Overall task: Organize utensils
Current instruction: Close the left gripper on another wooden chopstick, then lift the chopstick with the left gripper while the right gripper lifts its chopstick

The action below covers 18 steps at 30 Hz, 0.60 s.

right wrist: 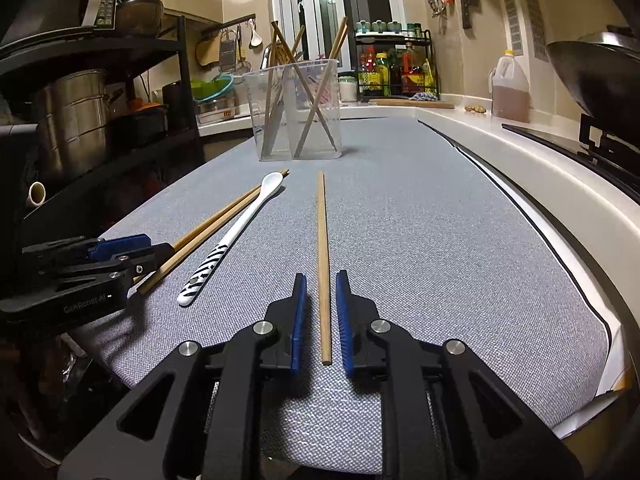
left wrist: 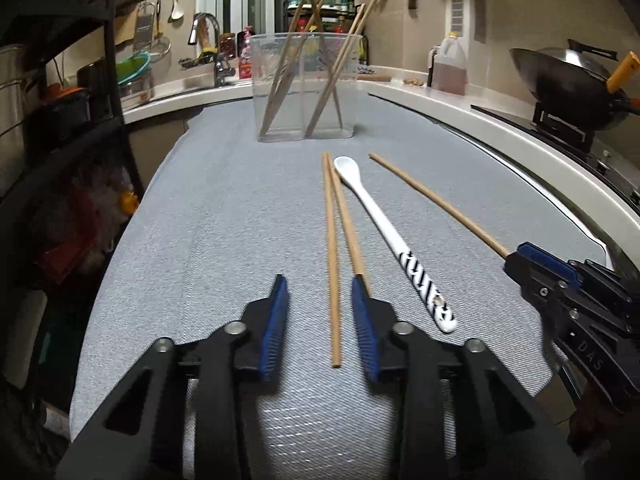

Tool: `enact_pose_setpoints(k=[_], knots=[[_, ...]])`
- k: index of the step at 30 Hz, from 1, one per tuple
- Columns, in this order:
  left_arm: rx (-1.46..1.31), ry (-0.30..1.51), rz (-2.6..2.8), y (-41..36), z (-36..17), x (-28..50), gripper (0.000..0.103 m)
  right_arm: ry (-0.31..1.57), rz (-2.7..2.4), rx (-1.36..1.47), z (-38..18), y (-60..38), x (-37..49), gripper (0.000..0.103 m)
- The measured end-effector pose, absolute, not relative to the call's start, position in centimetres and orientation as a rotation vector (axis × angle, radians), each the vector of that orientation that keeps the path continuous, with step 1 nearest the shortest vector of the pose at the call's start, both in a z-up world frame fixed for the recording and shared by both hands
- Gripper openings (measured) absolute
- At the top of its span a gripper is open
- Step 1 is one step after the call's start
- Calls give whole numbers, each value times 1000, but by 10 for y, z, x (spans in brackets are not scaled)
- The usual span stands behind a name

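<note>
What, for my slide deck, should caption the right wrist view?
Right claw straddles a lone chopstick on grey cloth, spoon and cup beyond.

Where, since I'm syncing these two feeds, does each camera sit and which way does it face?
Left wrist: rides the left tongs, faces along the grey mat toward the clear container; own tongs straddle one chopstick; right tongs at right edge.
Right wrist: rides the right tongs, same heading; own tongs straddle a lone chopstick; left tongs at left edge.
Shared: container, white spoon, chopsticks, mat.
</note>
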<state>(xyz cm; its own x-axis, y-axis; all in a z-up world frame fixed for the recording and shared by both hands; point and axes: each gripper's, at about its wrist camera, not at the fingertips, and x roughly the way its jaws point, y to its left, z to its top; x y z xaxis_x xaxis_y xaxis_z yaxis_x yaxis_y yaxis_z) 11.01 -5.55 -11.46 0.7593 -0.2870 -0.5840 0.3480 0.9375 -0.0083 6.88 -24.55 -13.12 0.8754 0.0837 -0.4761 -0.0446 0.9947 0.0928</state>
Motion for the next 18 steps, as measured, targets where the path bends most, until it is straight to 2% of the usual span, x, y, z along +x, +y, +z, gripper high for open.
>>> enact_pose_setpoints(k=[1,2,3,9,18], knots=[[104,613,-349,-57,-115,109,18,495,57,94,-132,-246,68,13],[105,609,-352,-59,-115,108,8,494,51,103,-131,-247,69,10],[107,607,-360,-60,-116,107,5,496,47,108,-131,-248,69,7],[58,643,-369,-52,-107,107,5,543,48,114,-123,-251,74,6],[9,517,-373,-27,-60,93,5,481,41,97,-94,-249,64,6]])
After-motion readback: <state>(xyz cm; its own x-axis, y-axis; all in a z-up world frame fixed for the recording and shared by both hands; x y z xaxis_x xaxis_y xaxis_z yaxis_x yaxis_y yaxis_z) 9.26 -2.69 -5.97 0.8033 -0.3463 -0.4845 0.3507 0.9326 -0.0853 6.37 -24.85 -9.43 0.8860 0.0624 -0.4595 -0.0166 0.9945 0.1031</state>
